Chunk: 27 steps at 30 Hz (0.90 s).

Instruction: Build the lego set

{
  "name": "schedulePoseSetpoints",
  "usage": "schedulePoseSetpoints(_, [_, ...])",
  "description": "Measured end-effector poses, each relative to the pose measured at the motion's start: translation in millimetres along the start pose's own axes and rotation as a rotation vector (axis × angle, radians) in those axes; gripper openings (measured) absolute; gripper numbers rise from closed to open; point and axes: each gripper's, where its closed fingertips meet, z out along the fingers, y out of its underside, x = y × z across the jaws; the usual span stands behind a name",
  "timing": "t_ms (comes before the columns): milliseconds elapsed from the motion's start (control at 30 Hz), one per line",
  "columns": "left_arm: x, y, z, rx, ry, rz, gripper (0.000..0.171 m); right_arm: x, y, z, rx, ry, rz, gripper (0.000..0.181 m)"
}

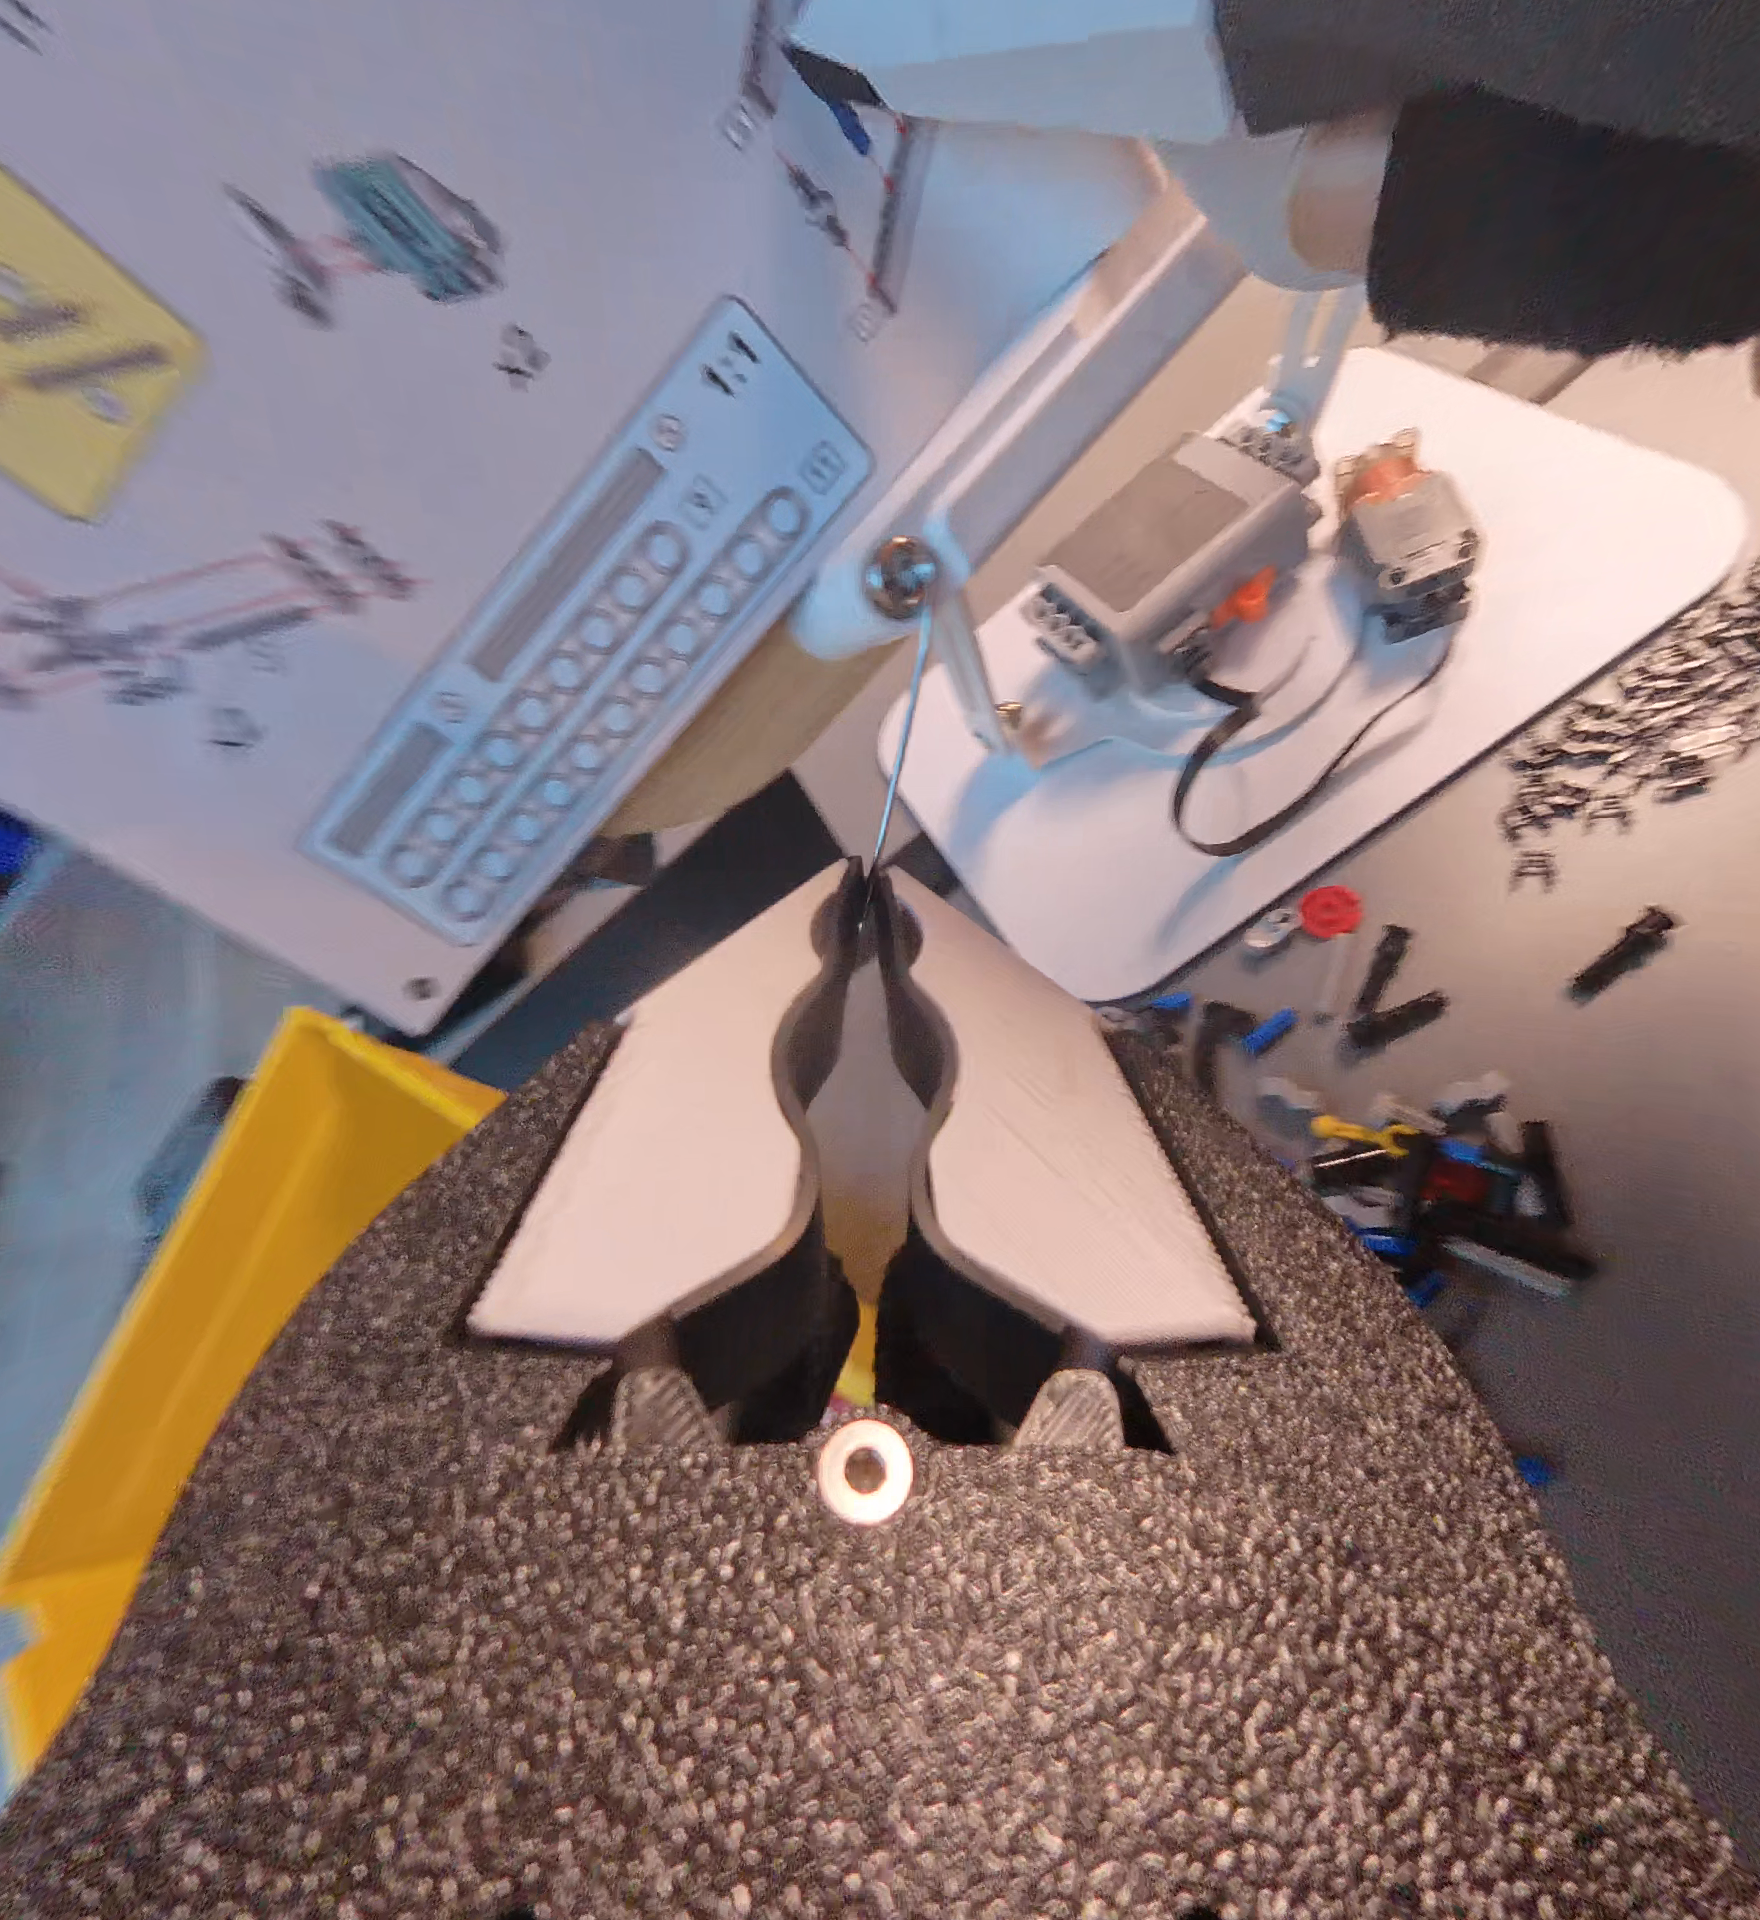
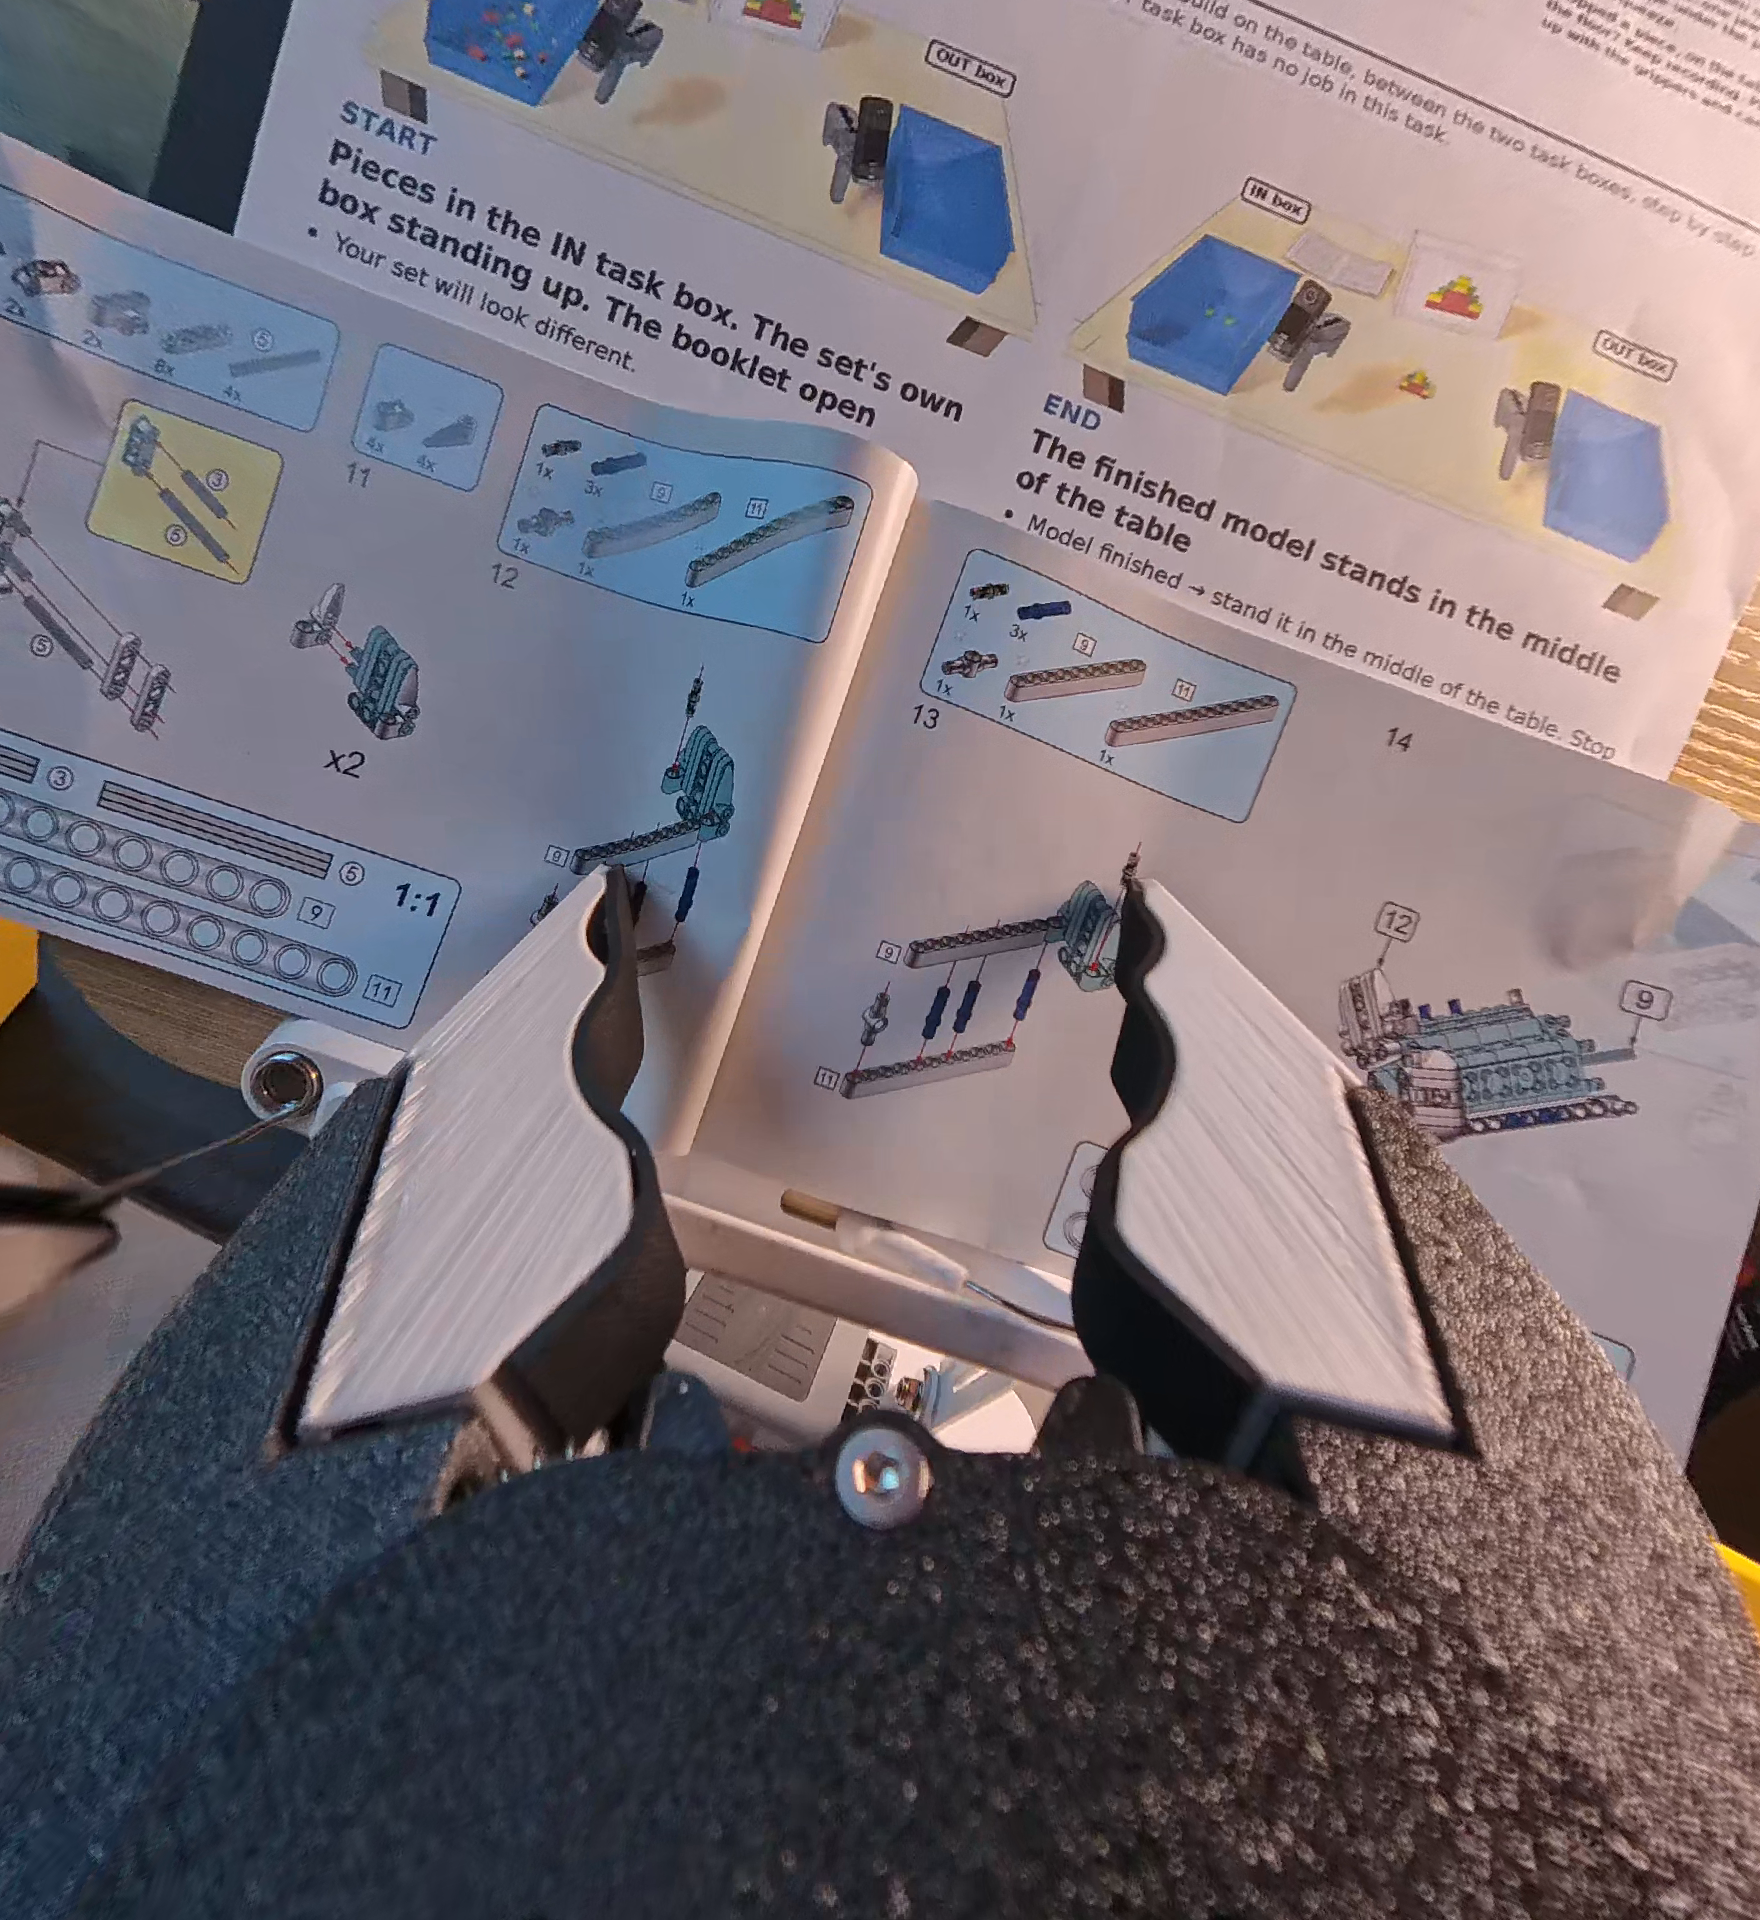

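My left gripper [image 1: 863, 894] is shut on the tip of a thin metal wire arm [image 1: 902, 727]. The wire hinges at a bolt [image 1: 895, 584] on a white book stand [image 1: 1052, 384]. The stand holds an open instruction booklet [image 1: 440, 468]. My right gripper [image 2: 871, 904] is open and empty, held close in front of the booklet [image 2: 959, 790] near its centre fold. The wire arm [image 2: 180, 1153] and its bolt [image 2: 284, 1081] also show at the lower left of the right wrist view.
A white board [image 1: 1582, 499] carries a grey battery box [image 1: 1167, 561], a grey motor [image 1: 1406, 540] and a black cable. Loose black parts [image 1: 1686, 675] and coloured parts [image 1: 1427, 1164] lie on the grey table. A yellow bin [image 1: 232, 1299] stands left. A printed sheet [image 2: 1167, 312] lies behind the booklet. My left tips are roughly 5 cm from the bolt [image 1: 895, 584]. It turns up in the right wrist view [image 2: 280, 1069] as well.
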Motion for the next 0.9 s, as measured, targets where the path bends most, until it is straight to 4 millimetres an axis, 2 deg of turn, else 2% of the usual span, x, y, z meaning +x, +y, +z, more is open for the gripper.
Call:
schedulePoseSetpoints(133, [-35,-14,-26,0.027,-0.191,0.215,0.001,-1,0,1,0.010,0.002,0.013,0.090])
schedulePoseSetpoints(200, [-49,-31,-36,0.075,-0.296,0.365,0.000,-1,0,1,0.010,0.003,0.017,0.090])
schedulePoseSetpoints(333, [-50,-76,-47,0.183,-0.362,0.544,0.000,-1,0,1,0.009,0.004,0.022,0.090])
schedulePoseSetpoints(400, [-62,-81,-45,0.156,-0.375,0.506,0.000,-1,1,2,0.006,0.001,0.024,0.090])
schedulePoseSetpoints(433, [-67,-83,-50,0.194,-0.331,0.379,0.000,-1,1,2,0.003,-0.003,0.025,0.090])
schedulePoseSetpoints(533, [-68,-79,-73,0.352,-0.040,-0.183,0.002,0,1,1,-0.001,-0.010,0.026,0.090])
schedulePoseSetpoints(600, [-46,-69,-84,0.402,0.253,-0.528,0.013,0,1,2,0.002,-0.013,0.024,0.090])
schedulePoseSetpoints(700, [4,-61,-102,0.508,0.679,-0.970,0.012,0,1,2,0.005,-0.014,0.027,0.090])
schedulePoseSetpoints(767, [36,-53,-97,0.521,0.818,-1.190,0.015,0,1,2,0.007,-0.012,0.030,0.090])
schedulePoseSetpoints(800, [48,-48,-88,0.515,0.829,-1.279,0.023,0,1,3,0.009,-0.011,0.031,0.090])
schedulePoseSetpoints(900, [62,-40,-61,0.522,0.784,-1.509,0.044,0,1,2,0.004,-0.011,0.033,0.090])
